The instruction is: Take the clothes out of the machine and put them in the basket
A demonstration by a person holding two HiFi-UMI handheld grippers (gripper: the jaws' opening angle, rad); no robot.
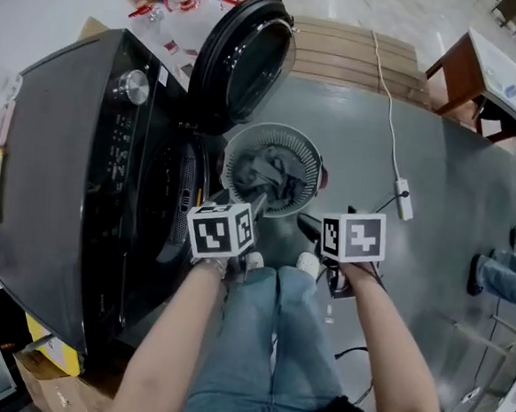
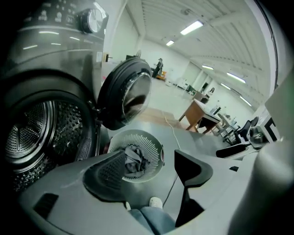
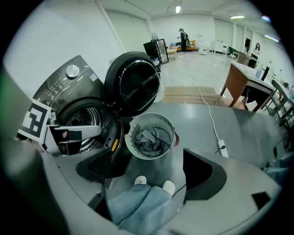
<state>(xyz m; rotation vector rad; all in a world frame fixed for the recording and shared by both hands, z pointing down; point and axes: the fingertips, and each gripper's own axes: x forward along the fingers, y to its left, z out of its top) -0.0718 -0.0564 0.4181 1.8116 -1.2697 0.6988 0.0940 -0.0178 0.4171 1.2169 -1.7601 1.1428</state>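
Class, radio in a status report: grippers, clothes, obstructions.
Left gripper open, empty. Right gripper open, empty. Clothes in basket. Washer door open, nothing blocking.

blue jeans (image 1: 255,352), white shoes (image 1: 308,264); black-and-white marker cubes (image 1: 222,231)

No legible txt anywhere; washer panel (image 1: 121,132) print too small to read.
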